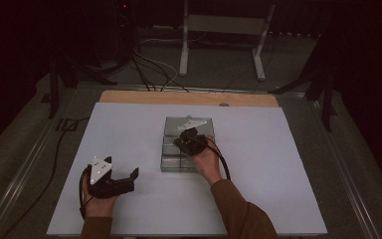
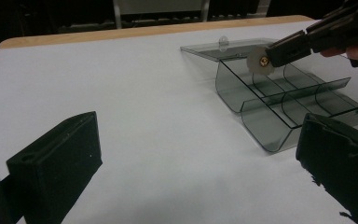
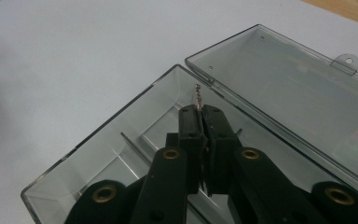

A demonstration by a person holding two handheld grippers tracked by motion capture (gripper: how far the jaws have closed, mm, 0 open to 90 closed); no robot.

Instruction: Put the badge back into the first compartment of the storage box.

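A clear grey compartment box (image 1: 179,162) lies open mid-table, its lid (image 1: 171,124) folded flat behind it. My right gripper (image 1: 181,141) hangs over the box's far compartments, shut on a small white disc with a brass centre (image 2: 260,60). In the right gripper view the disc (image 3: 197,94) sticks out edge-on from the pinched jaws of that gripper (image 3: 200,113), above the box (image 3: 98,135) and beside the lid (image 3: 289,93). My left gripper (image 1: 129,179) rests low at the table's left front, open with nothing between its jaws (image 2: 196,163). The dividers of the box (image 2: 279,107) look bare.
A white mat (image 1: 129,129) covers the table, with a wooden edge (image 1: 189,98) at the back. Behind it stand a metal frame (image 1: 224,25) and loose cables (image 1: 149,69). A cable (image 1: 54,149) runs along the left side.
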